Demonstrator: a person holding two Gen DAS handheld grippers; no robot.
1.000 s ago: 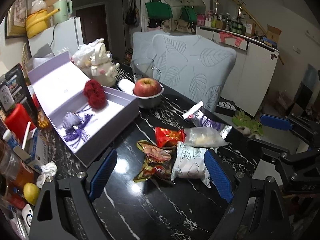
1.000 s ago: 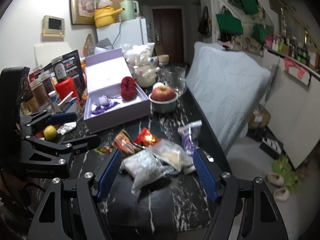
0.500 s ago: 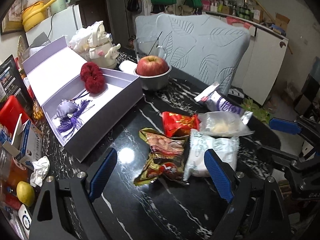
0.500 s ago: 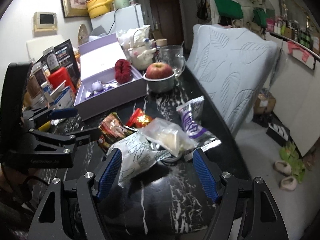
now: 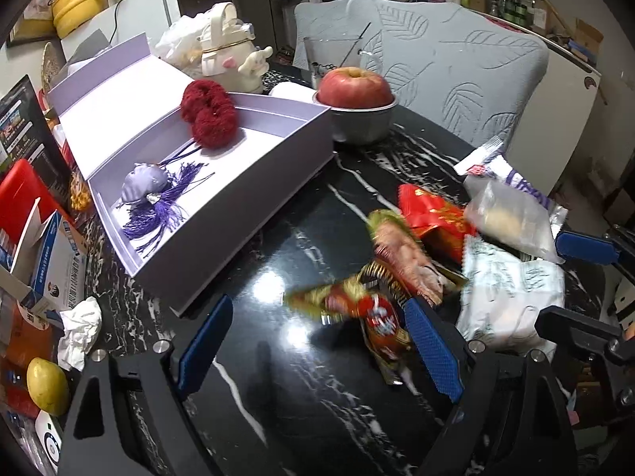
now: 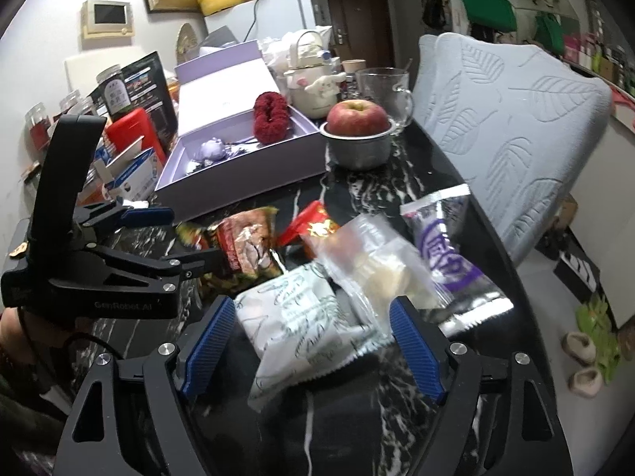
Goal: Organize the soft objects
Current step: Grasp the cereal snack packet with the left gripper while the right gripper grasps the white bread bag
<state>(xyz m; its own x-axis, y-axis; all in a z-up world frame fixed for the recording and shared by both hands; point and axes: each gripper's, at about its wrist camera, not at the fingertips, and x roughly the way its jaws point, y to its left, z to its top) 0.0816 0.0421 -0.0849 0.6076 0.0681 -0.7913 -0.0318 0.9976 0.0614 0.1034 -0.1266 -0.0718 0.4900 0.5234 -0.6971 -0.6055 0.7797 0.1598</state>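
Hovering over a black marbled table (image 5: 301, 396), the left gripper (image 5: 317, 341) is holding its blue fingers (image 5: 204, 343) spread wide with nothing pinched; a brown and red snack packet (image 5: 377, 317) is lying between them, close against the right-hand finger, though whether it is touching is unclear. Taking the lilac box (image 5: 222, 214) as the landmark: it is standing open on the table with its lid tipped back, and inside it a red fluffy scrunchie (image 5: 208, 119) is resting at the far end while a purple tassel charm (image 5: 152, 194) is lying nearer the front. Just right of the box, an apple (image 5: 355, 89) is sitting in a metal bowl (image 5: 363, 127). In front of the box and to its right, the soft packets are lying in a loose heap: a red packet (image 5: 432, 214), a clear bag (image 5: 512, 218) partly over a purple and silver packet (image 6: 448, 254), and a white printed packet (image 6: 297, 317). The right gripper (image 6: 313, 339) is opening its jaws, fingers (image 6: 208, 341) spread, and the white printed packet is lying between them with neither pad pressing on it; the clear bag is overlapping that packet's far right edge. Left of the box, a blue and white carton (image 5: 55, 261), crumpled tissue (image 5: 79, 331) and a lemon (image 5: 47, 386) are crowding the table edge. Behind the box, a white character kettle (image 5: 234, 57) is standing, and a grey leaf-patterned cushion (image 5: 456, 63) is showing beyond the bowl.
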